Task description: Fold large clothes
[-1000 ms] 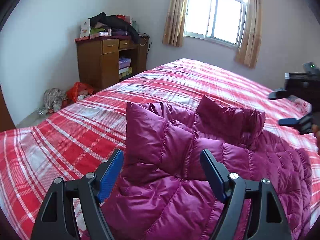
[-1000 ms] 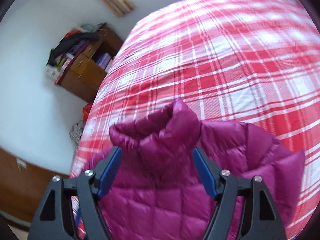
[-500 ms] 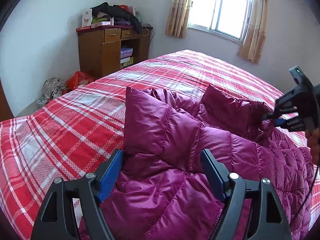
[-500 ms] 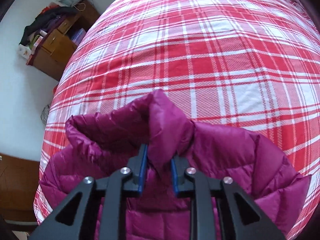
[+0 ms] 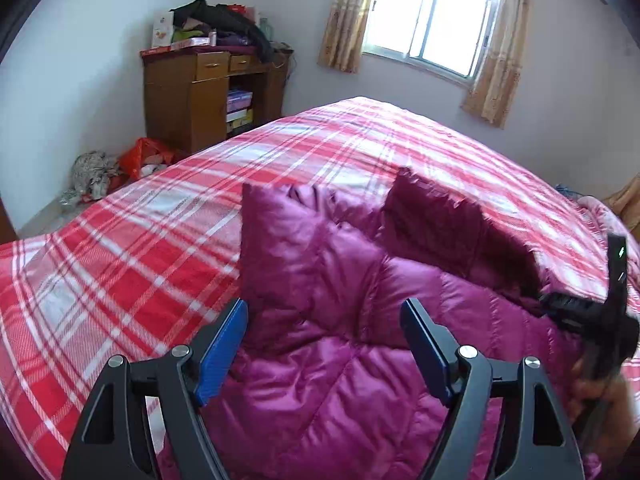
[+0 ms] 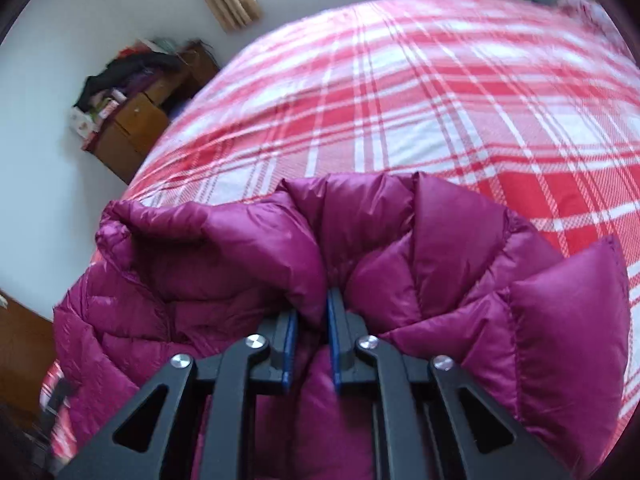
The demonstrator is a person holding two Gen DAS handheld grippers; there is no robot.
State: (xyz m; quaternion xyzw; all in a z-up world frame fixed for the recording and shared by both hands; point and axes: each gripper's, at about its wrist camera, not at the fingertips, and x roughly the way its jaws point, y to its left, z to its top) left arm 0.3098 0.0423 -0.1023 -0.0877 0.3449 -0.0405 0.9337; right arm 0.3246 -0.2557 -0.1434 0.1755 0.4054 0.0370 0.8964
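We recorded a bed (image 5: 168, 248) under a red-and-white plaid cover, and on its near side a magenta puffer jacket (image 5: 340, 320), rumpled. Against the far wall stood a wooden cabinet (image 5: 188, 96), its open shelf holding stacked boxes (image 5: 239, 109), its top heaped with dark clothes (image 5: 224, 16). We held the left gripper (image 5: 324, 348) with fingers apart above the jacket, and the right gripper (image 6: 312, 332) clamped on a fold of it.

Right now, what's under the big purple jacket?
The purple jacket lies on the red plaid bedspread, which shows all around it. Anything hidden directly beneath the puffy fabric can't be seen. The right tool pinches a fold of it.
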